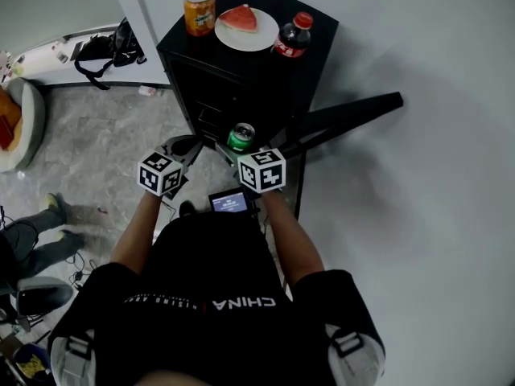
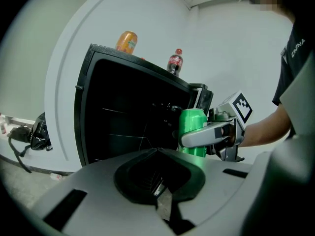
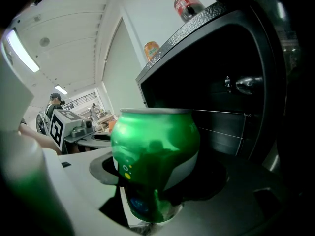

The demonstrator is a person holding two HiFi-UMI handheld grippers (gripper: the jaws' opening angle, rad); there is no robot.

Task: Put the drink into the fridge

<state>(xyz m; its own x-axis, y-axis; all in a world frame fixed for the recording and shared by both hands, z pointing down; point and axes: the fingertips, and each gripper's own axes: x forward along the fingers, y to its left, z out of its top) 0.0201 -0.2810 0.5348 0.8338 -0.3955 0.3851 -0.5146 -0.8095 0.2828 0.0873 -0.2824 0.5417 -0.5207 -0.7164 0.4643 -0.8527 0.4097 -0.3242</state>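
Observation:
A green drink can (image 1: 241, 136) stands upright in my right gripper (image 1: 239, 141), which is shut on it just in front of the black mini fridge (image 1: 211, 72). The fridge door (image 1: 354, 112) is swung open to the right. From the right gripper view, the can (image 3: 155, 161) fills the middle, with the dark fridge interior (image 3: 231, 87) and its wire shelf right behind it. My left gripper (image 1: 191, 141) hovers left of the can, jaws closed together and holding nothing. The left gripper view shows the can (image 2: 193, 131) held beside the fridge opening (image 2: 128, 117).
On the fridge top stand an orange can (image 1: 199, 10), a white plate (image 1: 257, 37) with a watermelon slice (image 1: 240, 18), and a cola bottle (image 1: 293, 35). A black bag (image 1: 109, 48) lies at the wall on the left. Another person's legs (image 1: 40, 232) are at the left edge.

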